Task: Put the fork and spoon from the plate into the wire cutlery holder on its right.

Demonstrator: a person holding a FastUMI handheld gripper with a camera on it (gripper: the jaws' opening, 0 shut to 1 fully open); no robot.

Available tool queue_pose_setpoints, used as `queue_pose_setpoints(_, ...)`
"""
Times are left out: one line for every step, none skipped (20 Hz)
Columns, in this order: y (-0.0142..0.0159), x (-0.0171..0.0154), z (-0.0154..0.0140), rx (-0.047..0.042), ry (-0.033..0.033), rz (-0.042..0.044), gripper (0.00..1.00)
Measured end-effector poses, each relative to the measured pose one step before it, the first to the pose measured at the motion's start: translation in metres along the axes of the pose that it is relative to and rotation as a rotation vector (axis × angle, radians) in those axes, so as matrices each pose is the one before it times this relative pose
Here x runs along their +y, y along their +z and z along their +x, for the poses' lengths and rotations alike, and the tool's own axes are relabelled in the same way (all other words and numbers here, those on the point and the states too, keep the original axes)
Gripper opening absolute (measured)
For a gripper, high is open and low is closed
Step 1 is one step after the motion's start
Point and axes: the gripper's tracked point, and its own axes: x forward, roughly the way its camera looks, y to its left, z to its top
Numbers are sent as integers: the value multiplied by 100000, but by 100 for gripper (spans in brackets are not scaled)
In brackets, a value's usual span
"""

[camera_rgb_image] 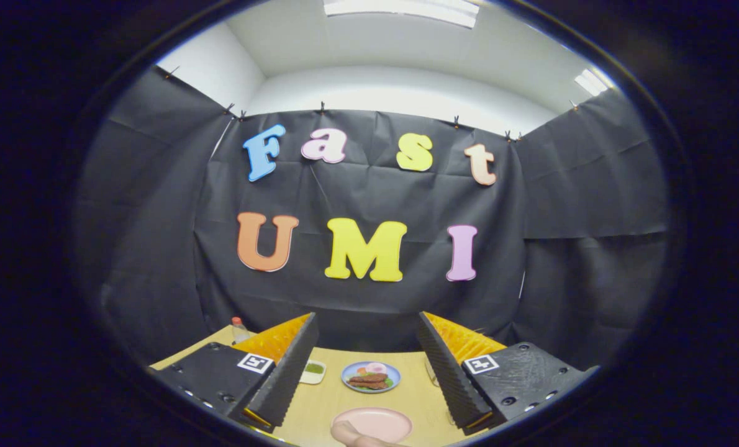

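Black cloth walls close in a booth under a white ceiling with strip lights, and a pale wooden table (320, 397) runs across the foot of the scene. Low over that table hangs the gripper (369, 372), its two fingers spread wide apart with nothing held between them. Between the fingers and nearest the camera lies a pink plate (379, 422), and something pale, perhaps part of a hand, overlaps its near rim; what it is cannot be told. No fork or spoon can be made out on the pink plate from this angle, though the plate is small and partly cut off, so that is uncertain. Beyond it sits a blue plate (371, 376) with food on it. Just beside the left finger stands a small square dish (313, 370) with something green in it, and further off a bottle (239, 330) with a red cap. Close against the right finger, something pale and upright (432, 372) shows; whether it is the wire cutlery holder cannot be told. With the cutlery unseen and the holder hidden, the scene fits either cutlery yet to be lifted or cutlery already dropped in the holder.
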Motion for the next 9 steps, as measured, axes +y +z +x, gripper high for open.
queue_pose_setpoints(4, 78, -688, 84, -111, -715, 96)
queue_pose_setpoints(124, 323, -491, 529, 778, -637, 96)
queue_pose_setpoints(-28, -2, -119, 151, -545, -533, 95)
queue_pose_setpoints(165, -97, -173, -304, -344, -378, 96)
queue_pose_setpoints(-386, 84, 428, 212, -719, -67, 96)
queue_pose_setpoints(-172, -32, 76, 617, -459, 211, 96)
queue_pose_setpoints(-84, 99, -20, 765, -289, 250, 96)
queue_pose_setpoints(-32, -40, 61, 654, -545, 124, 95)
queue_pose_setpoints(70, -48, 30, 481, -725, 150, 96)
